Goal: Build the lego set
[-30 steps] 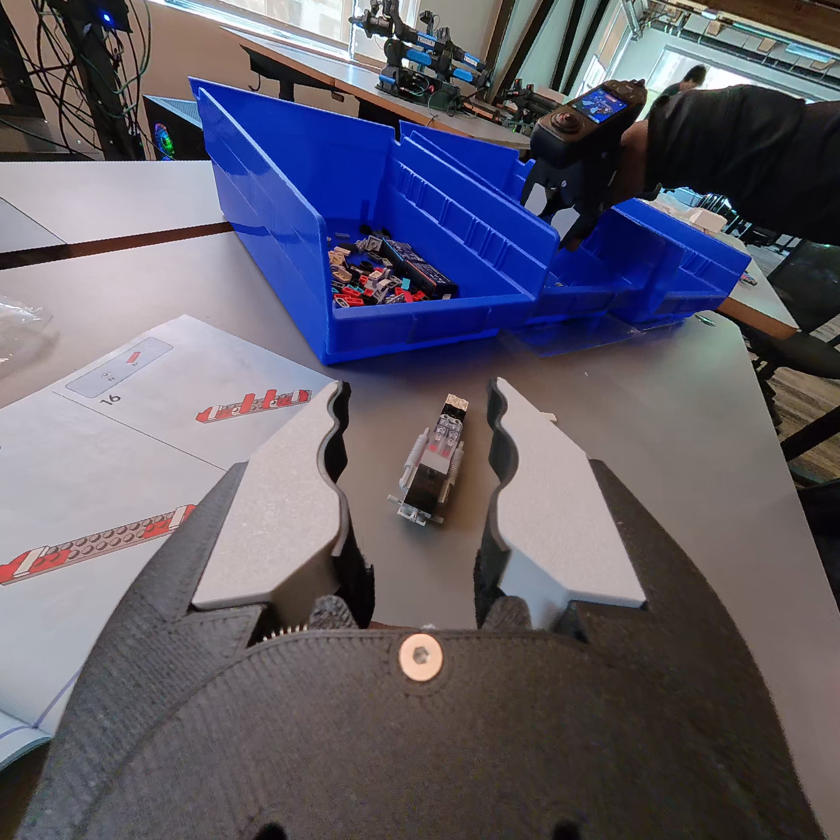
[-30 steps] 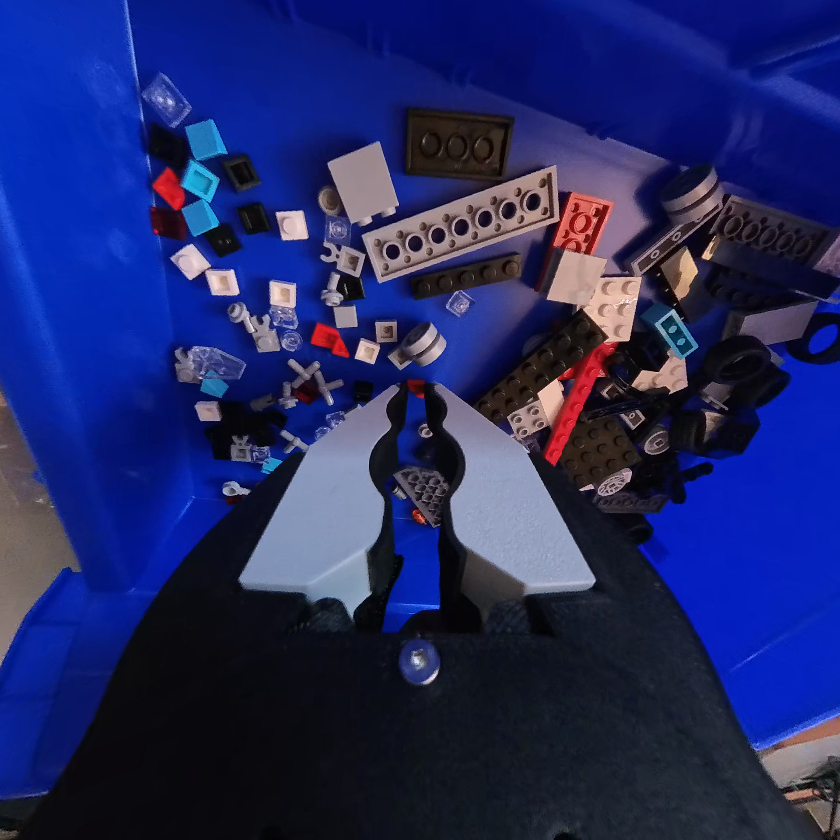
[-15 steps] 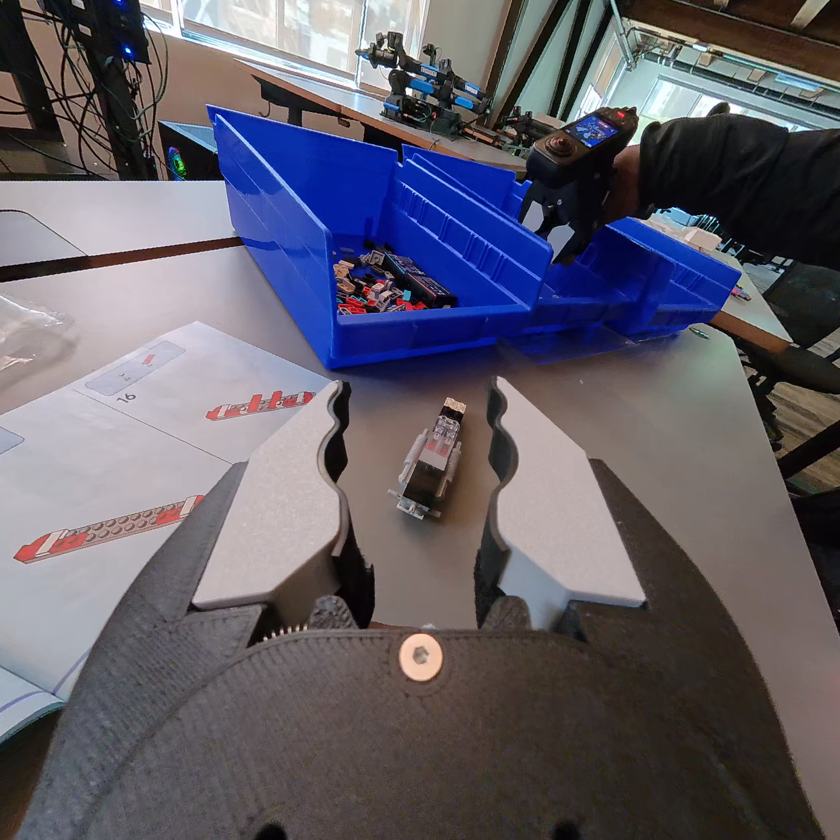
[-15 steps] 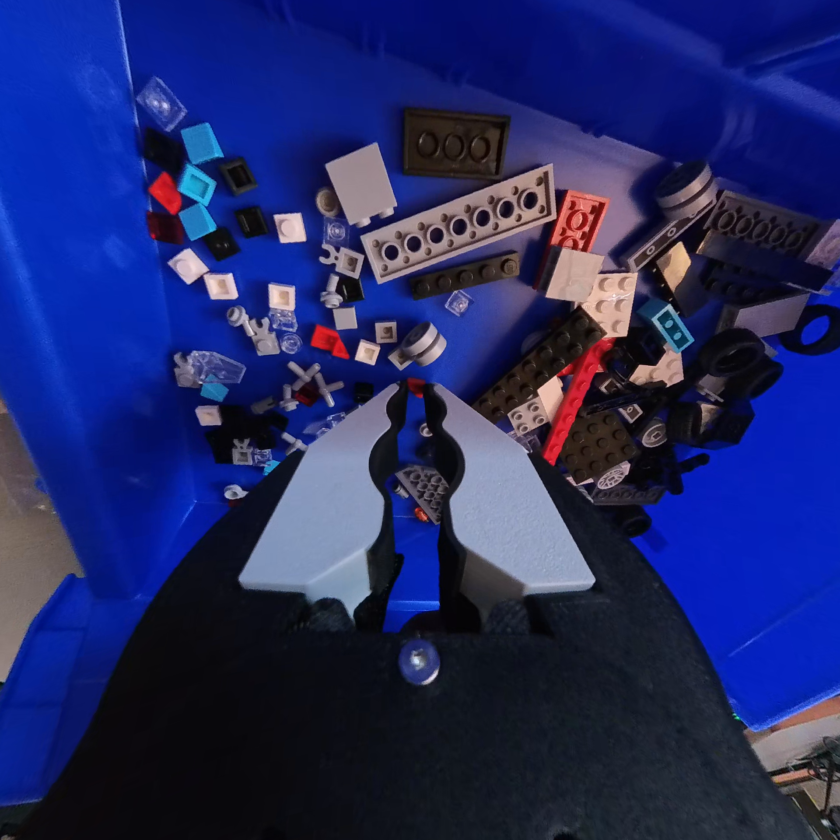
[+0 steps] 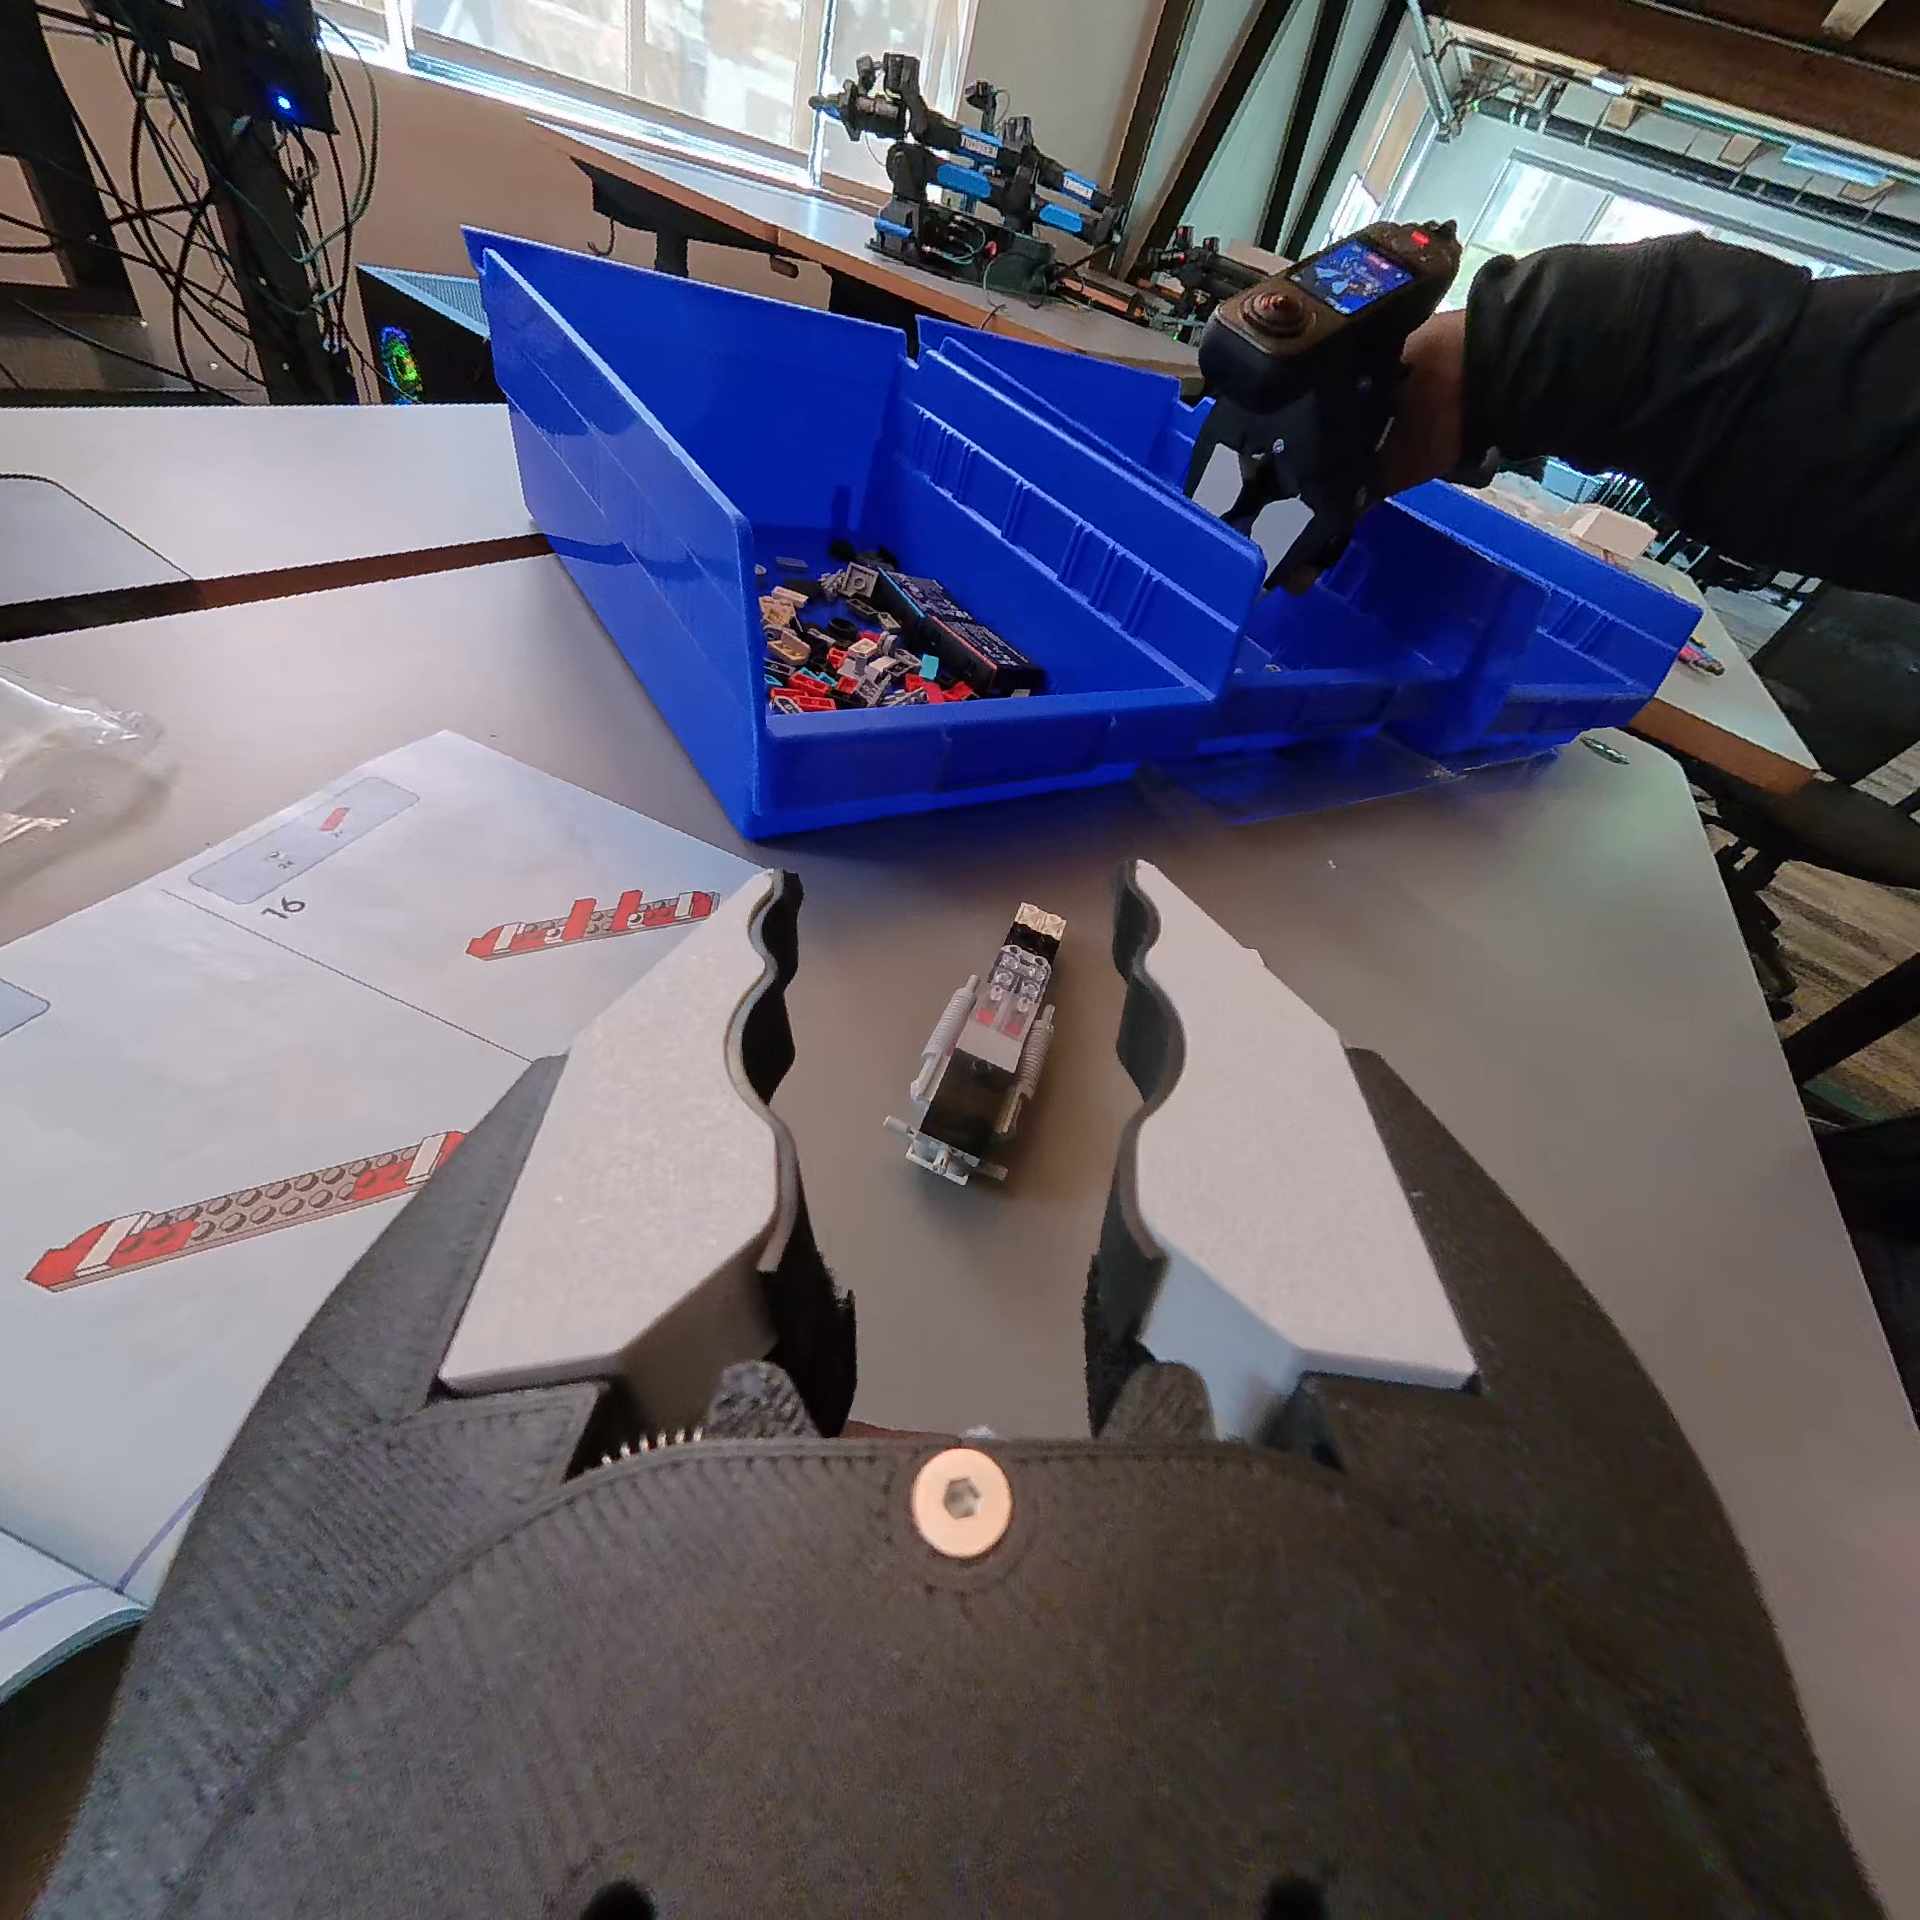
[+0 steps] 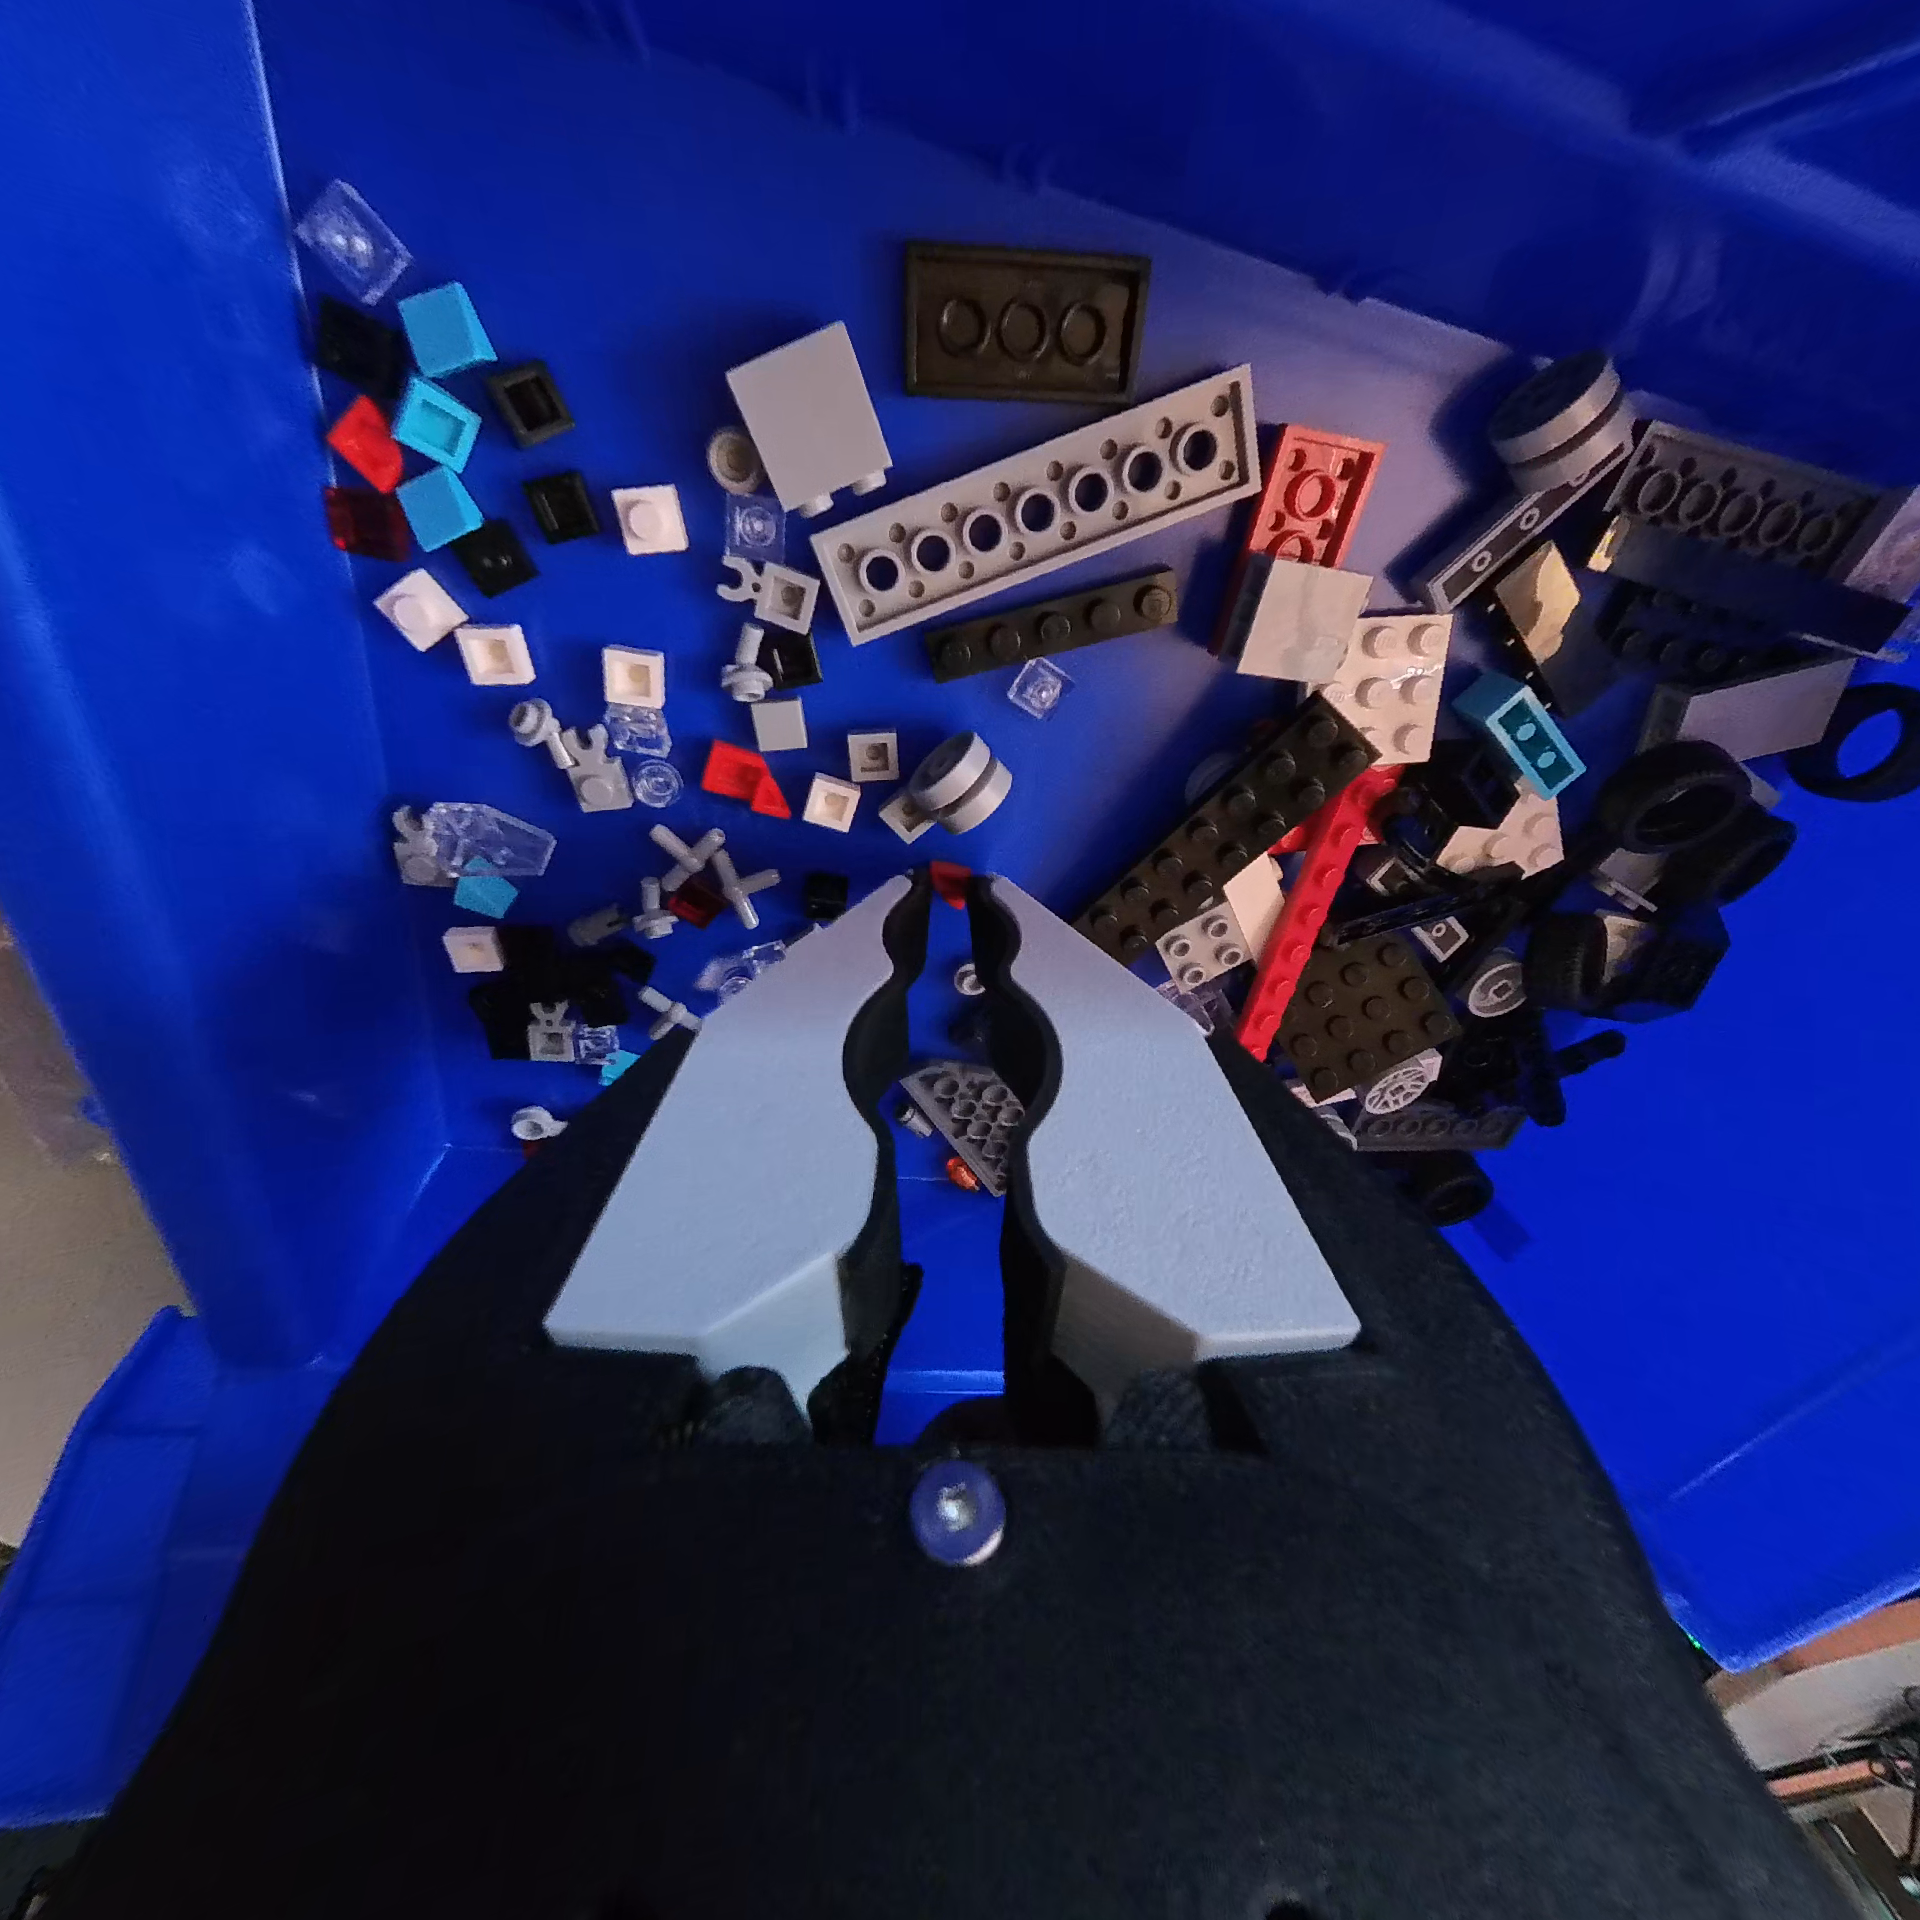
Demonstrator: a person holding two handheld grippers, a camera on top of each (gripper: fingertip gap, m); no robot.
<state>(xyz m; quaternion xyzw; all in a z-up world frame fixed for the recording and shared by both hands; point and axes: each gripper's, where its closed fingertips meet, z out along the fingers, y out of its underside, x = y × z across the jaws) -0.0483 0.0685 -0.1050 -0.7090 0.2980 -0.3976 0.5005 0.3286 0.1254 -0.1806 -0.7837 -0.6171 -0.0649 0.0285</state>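
A small black, grey and red lego assembly (image 5: pixel 982 1060) lies on the dark table (image 5: pixel 1403 987). My left gripper (image 5: pixel 951 883) is open and hovers over it, one finger on each side, not touching it. My right gripper (image 6: pixel 943 883) is inside a blue bin (image 6: pixel 156 623) of loose lego pieces. Its jaws are nearly closed, with a small red piece (image 6: pixel 945 878) pinched at the tips. A grey holed plate (image 6: pixel 1039 499) and a red plate (image 6: pixel 1314 499) lie farther back. The right gripper also shows in the left wrist view (image 5: pixel 1299 457), over the right bin.
Two blue bins (image 5: pixel 644 540) (image 5: pixel 1507 623) stand side by side at the back of the table. An open instruction booklet (image 5: pixel 260 1039) lies at the left, with a clear plastic bag (image 5: pixel 62 748) beyond it. The table edge runs down the right side. The gap from one gripper's tips to the other's is roughly 40 centimetres. My right gripper's tips are some 8 centimetres from the red plate (image 6: pixel 1314 499).
The left gripper has drawn back and risen slightly, staying open over the assembly. The right gripper stays nearly closed and has barely moved in the bin.
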